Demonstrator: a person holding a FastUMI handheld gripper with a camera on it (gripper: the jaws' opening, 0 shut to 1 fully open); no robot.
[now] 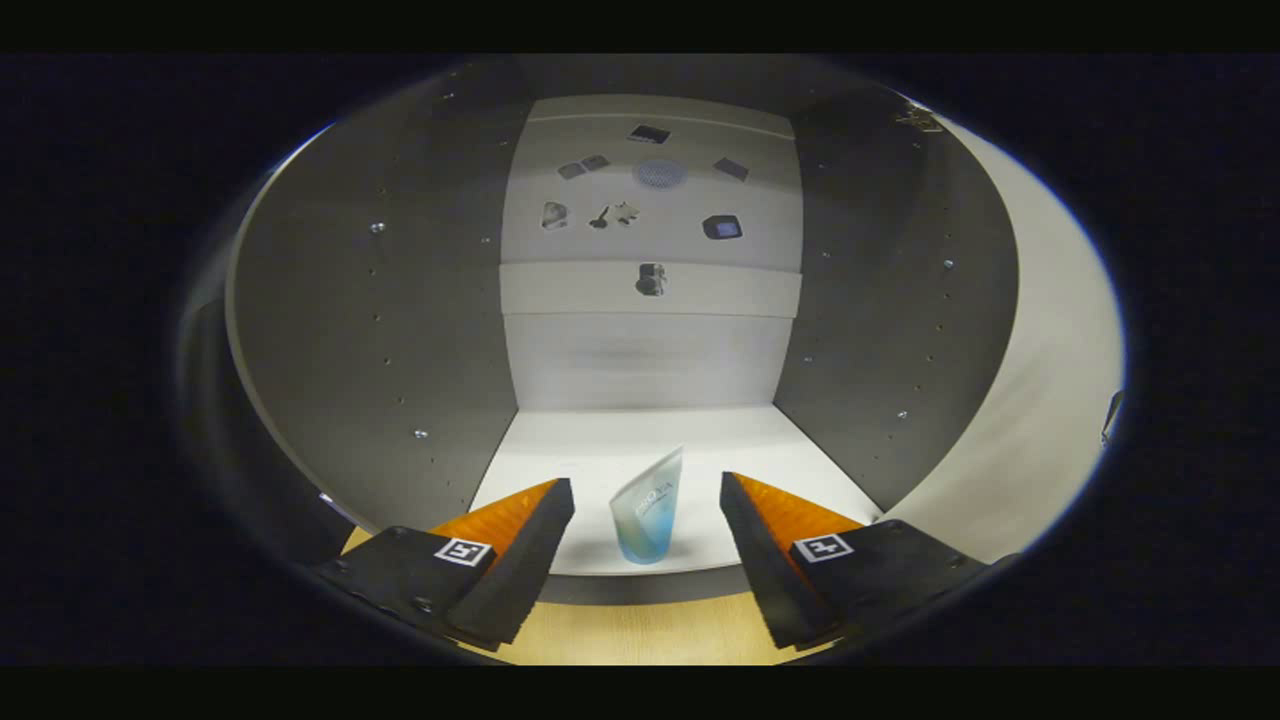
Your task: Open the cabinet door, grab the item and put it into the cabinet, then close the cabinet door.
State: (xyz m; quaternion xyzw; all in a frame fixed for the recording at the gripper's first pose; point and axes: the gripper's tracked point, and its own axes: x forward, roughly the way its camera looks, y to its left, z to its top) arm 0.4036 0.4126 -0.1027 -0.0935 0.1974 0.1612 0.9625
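Wedge-shaped fingers (647,535) spread wide, gripping nothing, level over pale wood surface (640,635). Between fingertips, just ahead: translucent tapered pouch (647,508), bluish base, upright on smooth white floor at front edge of cabinet (640,350). Matte grey side walls dotted with peg holes; door (1040,400) swung open, right.

The cabinet (400,330) has dark grey side walls dotted with small pale holes, a white floor and a white back panel carrying several small dark stickers. The item (647,510) standing on that floor is a pale translucent tube, whitish above and shading to blue at its base. The table (640,635) is light yellowish wood.
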